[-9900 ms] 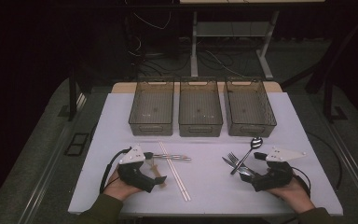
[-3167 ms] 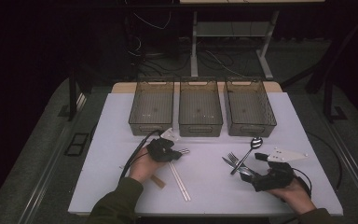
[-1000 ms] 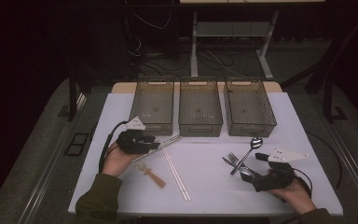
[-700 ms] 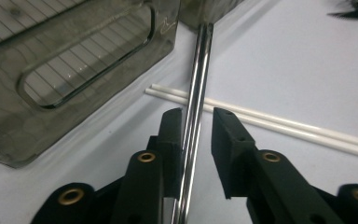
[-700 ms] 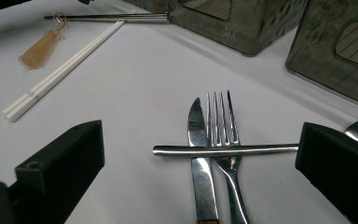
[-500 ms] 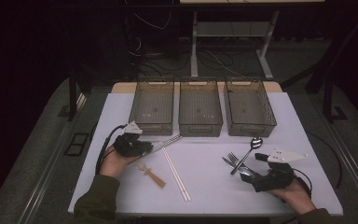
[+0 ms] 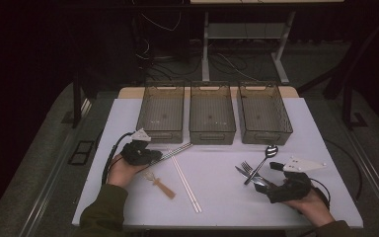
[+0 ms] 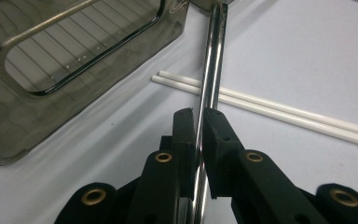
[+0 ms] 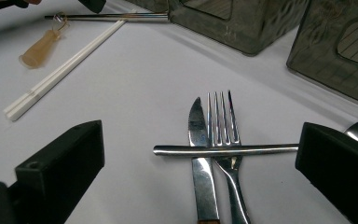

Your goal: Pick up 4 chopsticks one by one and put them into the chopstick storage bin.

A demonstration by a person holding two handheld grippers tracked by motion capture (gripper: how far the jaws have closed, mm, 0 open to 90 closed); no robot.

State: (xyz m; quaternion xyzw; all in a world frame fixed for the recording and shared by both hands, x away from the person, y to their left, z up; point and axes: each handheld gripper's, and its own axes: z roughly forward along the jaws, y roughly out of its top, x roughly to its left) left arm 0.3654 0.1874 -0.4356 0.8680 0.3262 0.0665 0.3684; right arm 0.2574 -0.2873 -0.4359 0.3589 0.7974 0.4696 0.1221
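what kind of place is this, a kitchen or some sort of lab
Most likely a lab or recording setup, not a kitchen: a white table in a dark room, loose cables on the floor behind it, and three identical bins lined up for sorting cutlery.

Three bins [image 7: 212,112], white chopsticks [image 7: 186,183], cutlery [image 7: 249,170]

A white counter [image 7: 217,197] carries everything. Three smoky see-through bins [image 7: 212,112] stand side by side along its far edge. Toward the left edge, a pair of metal chopsticks [image 7: 177,149] reaches up to the leftmost bin's near corner, and white chopsticks [image 7: 186,183] lie just beside them, pointing at the near edge. A small tan-handled whisk [image 7: 160,184] rests left of those. Near the right edge, a knife [image 9: 203,163] and fork [image 9: 223,154] lie together with a spoon [image 7: 262,160] laid across them.
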